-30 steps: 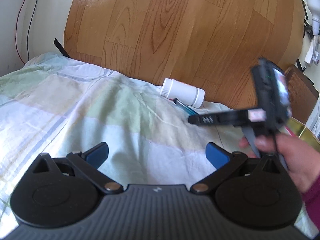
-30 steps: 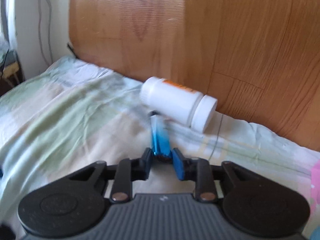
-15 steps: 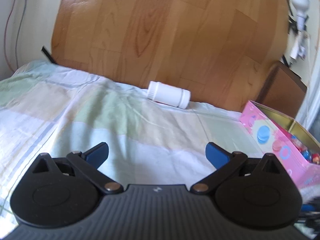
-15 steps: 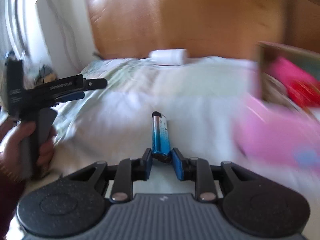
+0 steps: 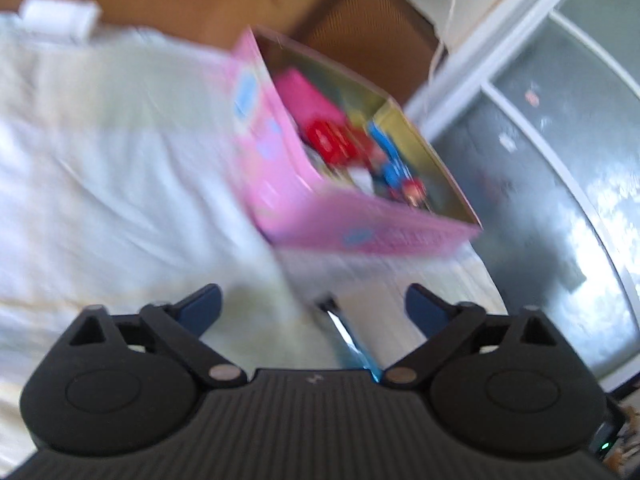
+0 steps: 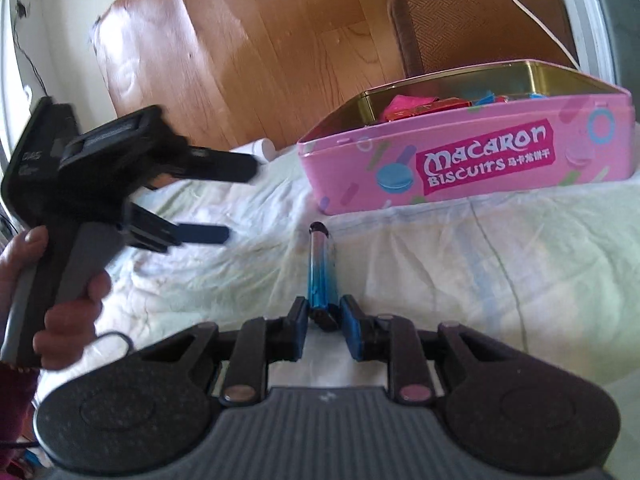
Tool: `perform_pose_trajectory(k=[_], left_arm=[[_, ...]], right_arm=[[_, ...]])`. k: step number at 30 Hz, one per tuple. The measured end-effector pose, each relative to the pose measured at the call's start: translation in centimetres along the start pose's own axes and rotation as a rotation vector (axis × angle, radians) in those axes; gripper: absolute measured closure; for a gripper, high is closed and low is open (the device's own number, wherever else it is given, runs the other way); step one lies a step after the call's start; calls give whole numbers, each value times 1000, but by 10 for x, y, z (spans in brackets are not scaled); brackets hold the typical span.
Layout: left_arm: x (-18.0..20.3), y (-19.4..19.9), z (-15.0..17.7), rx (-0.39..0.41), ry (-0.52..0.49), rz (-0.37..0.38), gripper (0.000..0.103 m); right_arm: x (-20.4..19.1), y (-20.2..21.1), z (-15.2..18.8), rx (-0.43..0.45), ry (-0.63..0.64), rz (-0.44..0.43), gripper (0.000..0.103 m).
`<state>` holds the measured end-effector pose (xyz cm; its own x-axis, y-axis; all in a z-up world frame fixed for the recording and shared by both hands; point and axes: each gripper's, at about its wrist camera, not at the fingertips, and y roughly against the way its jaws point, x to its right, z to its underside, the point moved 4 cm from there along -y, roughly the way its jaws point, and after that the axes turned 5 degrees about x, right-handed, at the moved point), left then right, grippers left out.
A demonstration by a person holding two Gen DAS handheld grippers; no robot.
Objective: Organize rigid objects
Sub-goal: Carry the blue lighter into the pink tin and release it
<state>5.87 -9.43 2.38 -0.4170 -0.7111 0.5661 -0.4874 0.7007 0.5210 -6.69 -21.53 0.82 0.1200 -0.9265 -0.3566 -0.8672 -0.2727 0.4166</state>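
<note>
My right gripper (image 6: pixel 324 316) is shut on a blue tube (image 6: pixel 320 268) that points forward toward the open pink Macaron Biscuits tin (image 6: pixel 472 164). The tin sits on the bed and holds red, pink and blue items. My left gripper (image 5: pixel 312 304) is open and empty; in the right wrist view it (image 6: pixel 224 200) hovers to the left above the sheet. The left wrist view is blurred; it shows the tin (image 5: pixel 320 208), the blue tube (image 5: pixel 352 340) low between the jaws, and a white bottle (image 5: pixel 60 20) lying at the far left by the headboard.
A pale patchwork sheet (image 6: pixel 500 264) covers the bed. A wooden headboard (image 6: pixel 248 48) stands behind it. A brown woven chair back (image 6: pixel 480 24) is behind the tin. A glass window frame (image 5: pixel 560 120) is to the right.
Both grippers have swung right toward the pink tin. The right gripper still holds the blue tube, and the tin is now close ahead. The white bottle has slid to the far left.
</note>
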Motion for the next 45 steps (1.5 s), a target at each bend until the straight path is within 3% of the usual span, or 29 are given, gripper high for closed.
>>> perform_pose_trajectory(k=[2, 6, 8, 10, 12, 19, 22, 26, 33, 36, 39, 42, 45], left_arm=[[6, -13, 8, -47, 22, 12, 7], [24, -25, 14, -67, -20, -1, 11], [28, -29, 16, -74, -35, -6, 27], [31, -31, 17, -74, -57, -14, 61], [30, -31, 14, -64, -45, -8, 71], [63, -17, -17, 40, -92, 104, 71], [77, -19, -40, 93, -144, 107, 69], [76, -37, -71, 122, -158, 70, 69], [51, -75, -92, 97, -146, -61, 67], [46, -83, -92, 96, -163, -105, 65], [44, -76, -88, 117, -167, -107, 56], [46, -58, -85, 159, -161, -90, 54], [45, -30, -79, 223, -190, -105, 44]], right_arm=[[2, 1, 5, 14, -9, -12, 84], [0, 0, 8, 39, 13, -22, 84], [1, 0, 9, 52, 20, -25, 84], [2, 1, 10, 67, 21, -23, 86], [3, 1, 10, 87, 20, -20, 86], [3, 22, -23, 272, 68, -6, 86], [-3, 22, -49, 327, 126, 16, 86], [-4, -7, -86, 340, 122, 24, 86], [16, -73, -114, 258, 53, 50, 84], [16, -74, -110, 284, 83, 65, 78], [16, -61, -105, 325, 79, 45, 67], [18, -52, -103, 344, 43, 40, 65], [12, -35, -98, 386, 22, 31, 64]])
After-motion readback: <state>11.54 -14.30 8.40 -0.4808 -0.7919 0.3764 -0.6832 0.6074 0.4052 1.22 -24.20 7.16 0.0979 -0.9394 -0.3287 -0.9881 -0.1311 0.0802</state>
